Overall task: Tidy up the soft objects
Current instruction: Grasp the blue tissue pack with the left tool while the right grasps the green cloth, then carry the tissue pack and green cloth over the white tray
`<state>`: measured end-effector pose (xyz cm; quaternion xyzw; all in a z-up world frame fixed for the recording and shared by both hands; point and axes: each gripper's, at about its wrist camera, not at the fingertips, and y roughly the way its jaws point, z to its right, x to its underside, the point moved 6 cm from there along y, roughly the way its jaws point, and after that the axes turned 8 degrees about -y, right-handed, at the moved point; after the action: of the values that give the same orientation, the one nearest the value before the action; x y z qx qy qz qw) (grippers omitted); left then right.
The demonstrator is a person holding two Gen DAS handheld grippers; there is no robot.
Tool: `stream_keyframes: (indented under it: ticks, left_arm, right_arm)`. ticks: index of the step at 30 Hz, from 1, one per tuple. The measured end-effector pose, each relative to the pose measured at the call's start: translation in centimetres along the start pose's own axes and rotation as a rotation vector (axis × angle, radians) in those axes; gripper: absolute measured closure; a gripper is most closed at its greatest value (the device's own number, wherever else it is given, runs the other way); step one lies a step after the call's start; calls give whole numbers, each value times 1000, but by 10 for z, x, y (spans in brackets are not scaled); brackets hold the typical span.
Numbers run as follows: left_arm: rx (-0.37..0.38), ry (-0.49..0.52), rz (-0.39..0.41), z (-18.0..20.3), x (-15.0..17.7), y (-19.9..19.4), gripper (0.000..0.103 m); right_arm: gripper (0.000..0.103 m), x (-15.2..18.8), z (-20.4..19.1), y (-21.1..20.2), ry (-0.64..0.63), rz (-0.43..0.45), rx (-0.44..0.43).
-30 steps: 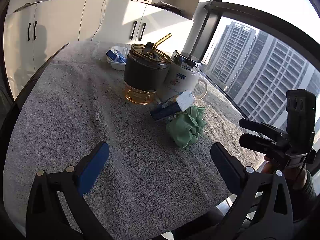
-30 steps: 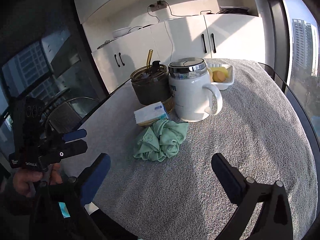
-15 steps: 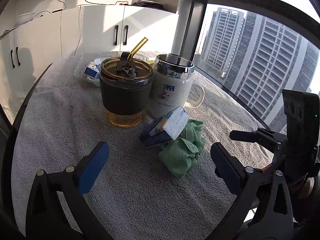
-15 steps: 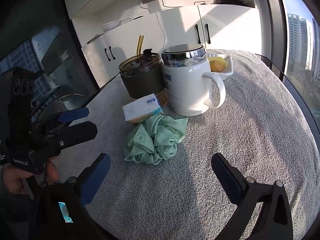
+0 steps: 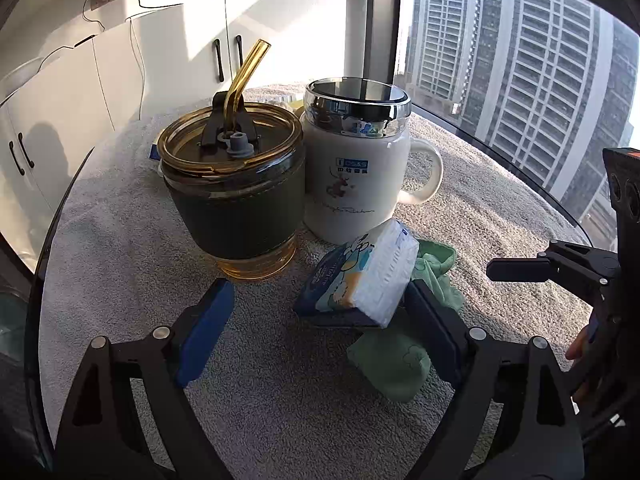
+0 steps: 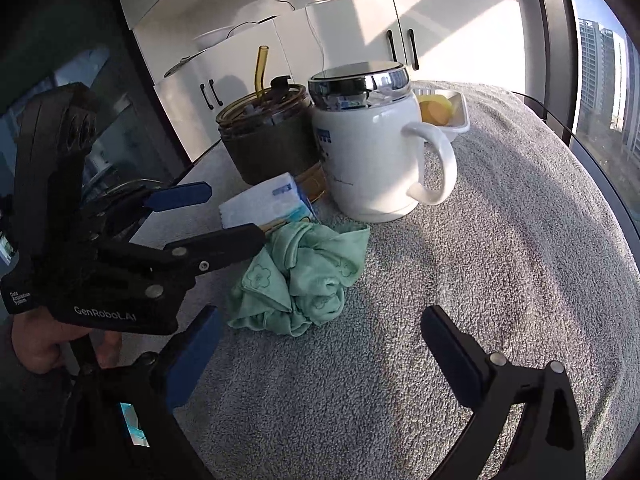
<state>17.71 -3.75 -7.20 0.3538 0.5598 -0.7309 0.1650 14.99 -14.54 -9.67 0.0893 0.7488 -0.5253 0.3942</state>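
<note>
Closing in since a second ago, I am bracketing the white-and-blue soft tissue packet [image 5: 362, 280] with my left gripper [image 5: 320, 324], jaws released; my right gripper [image 6: 320, 356] is hovering spread near the crumpled green cloth [image 6: 304, 276].

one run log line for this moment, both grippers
left gripper: open, straddling white-and-blue tissue pack | right gripper: open, facing crumpled green cloth | nothing gripped

Tumbler [image 5: 236, 204] and mug [image 5: 352, 176] wall off behind the tissue pack [image 5: 360, 276] (near side open).
</note>
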Motion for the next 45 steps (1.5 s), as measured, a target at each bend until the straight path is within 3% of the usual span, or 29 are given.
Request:
stream_keyframes:
  ticks: [2,4,11,16,26,27,31,33,37,45]
  left_arm:
    - [6,8,-5,2,-3,3,45]
    - [7,19,-16,3,-4,9,72]
    - [81,0,-18,1,-4,10,76]
    - [82,-35,25,-8,-1,-1,79]
    - [64,-106,66,-26,9,-21,80]
    - [63,-112,69,-27,11,-22,80]
    - [60,-150,75,-34,16,-25,80]
    - [59,-165,76,-37,19,-27,80]
    - [52,-189,74,-38,23,-31,80]
    - [-28,-205,102,-35,20,-55,80]
  right_arm:
    - [14,0,0,6,14,-18,1]
    - [24,1,1,10,31,-37,1]
    - [25,-2,0,16,52,-54,-30]
    - [21,-7,-9,23,60,-64,-50]
    - [18,-13,-26,50,-17,-95,35]
    - [19,-14,-26,50,-25,-85,43]
    - [45,-15,-26,48,-40,-54,47]
    - [53,-14,-27,44,-42,-42,50]
    - [59,-9,-26,31,-57,-28,53]
    - [60,-13,-20,-10,-69,6,63]
